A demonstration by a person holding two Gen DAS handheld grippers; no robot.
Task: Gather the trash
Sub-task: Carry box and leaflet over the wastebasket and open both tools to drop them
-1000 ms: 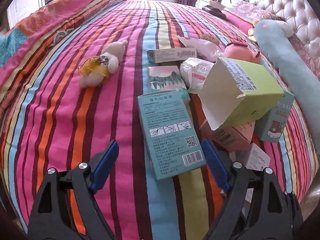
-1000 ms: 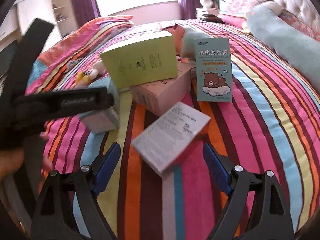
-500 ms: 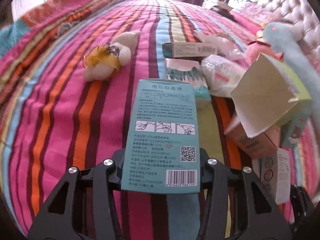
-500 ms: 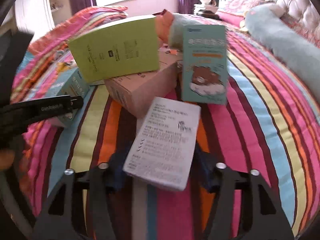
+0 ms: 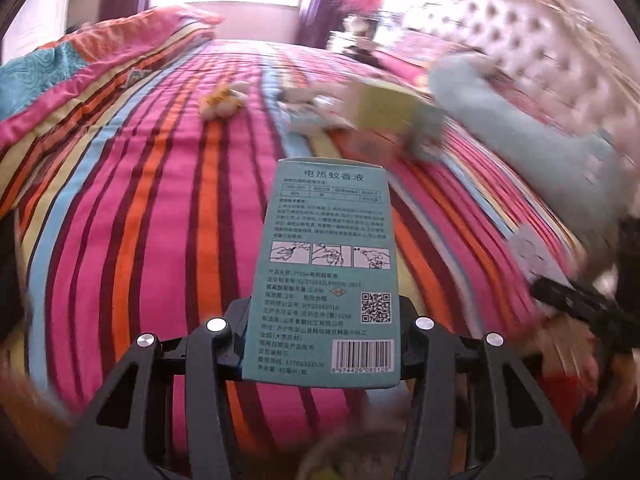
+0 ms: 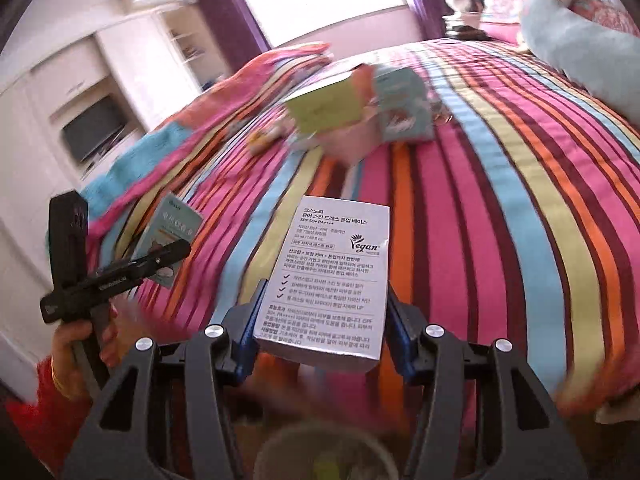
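The teal carton (image 5: 326,272) was clenched between the fingers of the left gripper (image 5: 323,344) and held clear above the striped bed (image 5: 140,208). The white carton (image 6: 332,280) with Korean print sat likewise gripped in the right gripper (image 6: 320,332), also lifted off the cover. So two cartons were in hand, one per gripper, and the step appeared to be the carry-off: picked up, not yet dropped anywhere.

No bin showed plainly; a blurred round rim at the bottom of the right wrist view may have been one, though I could not tell. The next move would probably call for bringing each carton over a receptacle and letting go.

Left on the bed farther off lay a heap: one green box (image 6: 326,106), one teal bear-print carton (image 6: 404,114), and a pinkish box beneath them, too blurred to be sure of. One small plush toy (image 5: 222,102) lay apart from the heap.
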